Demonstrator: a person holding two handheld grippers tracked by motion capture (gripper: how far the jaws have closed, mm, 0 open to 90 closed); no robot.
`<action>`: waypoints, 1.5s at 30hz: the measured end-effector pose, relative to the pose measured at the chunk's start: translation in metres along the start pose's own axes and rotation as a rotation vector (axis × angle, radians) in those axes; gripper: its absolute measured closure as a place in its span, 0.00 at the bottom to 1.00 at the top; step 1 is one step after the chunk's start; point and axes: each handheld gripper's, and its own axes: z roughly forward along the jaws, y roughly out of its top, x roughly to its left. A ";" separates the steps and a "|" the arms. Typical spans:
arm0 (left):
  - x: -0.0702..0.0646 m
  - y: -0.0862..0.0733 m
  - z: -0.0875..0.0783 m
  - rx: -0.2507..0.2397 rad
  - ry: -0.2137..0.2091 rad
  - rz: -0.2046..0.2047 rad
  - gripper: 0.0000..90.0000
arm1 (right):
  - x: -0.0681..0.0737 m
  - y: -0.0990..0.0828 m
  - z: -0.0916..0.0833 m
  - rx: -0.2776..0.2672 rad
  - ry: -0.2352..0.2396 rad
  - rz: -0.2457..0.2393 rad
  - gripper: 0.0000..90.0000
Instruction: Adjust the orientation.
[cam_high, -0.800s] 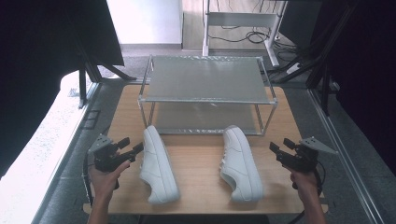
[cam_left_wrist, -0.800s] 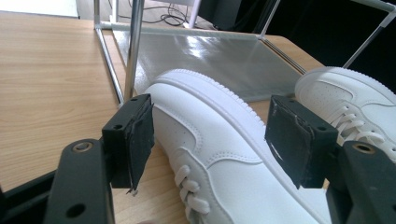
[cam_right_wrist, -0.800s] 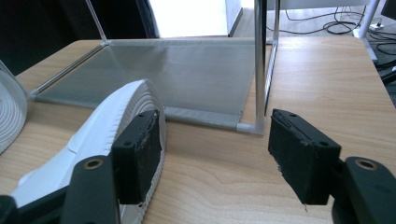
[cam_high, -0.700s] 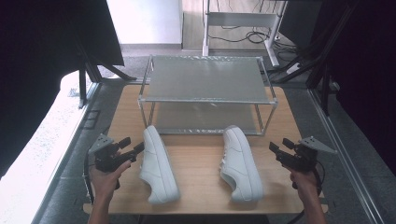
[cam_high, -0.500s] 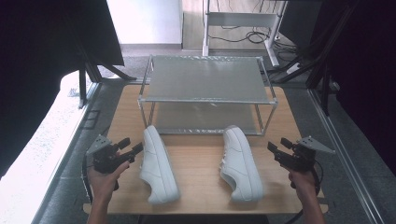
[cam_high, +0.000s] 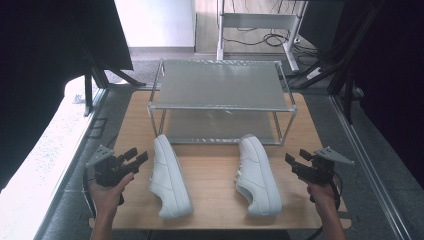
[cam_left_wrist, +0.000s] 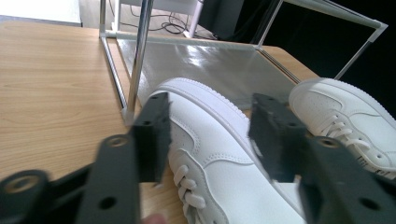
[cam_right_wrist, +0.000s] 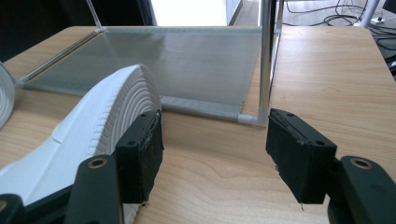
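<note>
Two white sneakers lie on the wooden table (cam_high: 215, 165), toes toward a metal shelf rack (cam_high: 220, 85). The left shoe (cam_high: 170, 182) is just right of my left gripper (cam_high: 138, 155). That gripper stands open, and in the left gripper view (cam_left_wrist: 210, 112) the left shoe (cam_left_wrist: 210, 154) shows past the gap, untouched. The right shoe (cam_high: 257, 175) lies left of my right gripper (cam_high: 295, 156), which is open too. In the right gripper view (cam_right_wrist: 212, 126) the right shoe's ribbed sole (cam_right_wrist: 93, 121) sits by one jaw, with bare wood between the jaws.
The rack has a mesh top shelf and a lower shelf (cam_right_wrist: 187, 60) on thin metal posts (cam_left_wrist: 140, 51). The right shoe (cam_left_wrist: 345, 112) also shows in the left gripper view. Dark curtains and a metal frame flank the table; cables lie on the floor behind.
My right gripper has edged slightly left toward the right shoe. The left gripper and both shoes have stayed put.
</note>
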 end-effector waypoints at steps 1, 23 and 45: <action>0.000 0.000 0.001 -0.002 0.001 -0.003 0.61 | 0.000 -0.001 -0.001 0.002 -0.005 0.002 0.40; -0.001 -0.002 0.005 0.070 -0.070 -0.007 0.95 | -0.003 -0.007 0.002 0.025 -0.013 0.009 0.40; 0.011 -0.021 0.000 0.187 -0.130 -0.048 1.00 | -0.002 -0.011 0.008 0.066 -0.014 0.004 0.39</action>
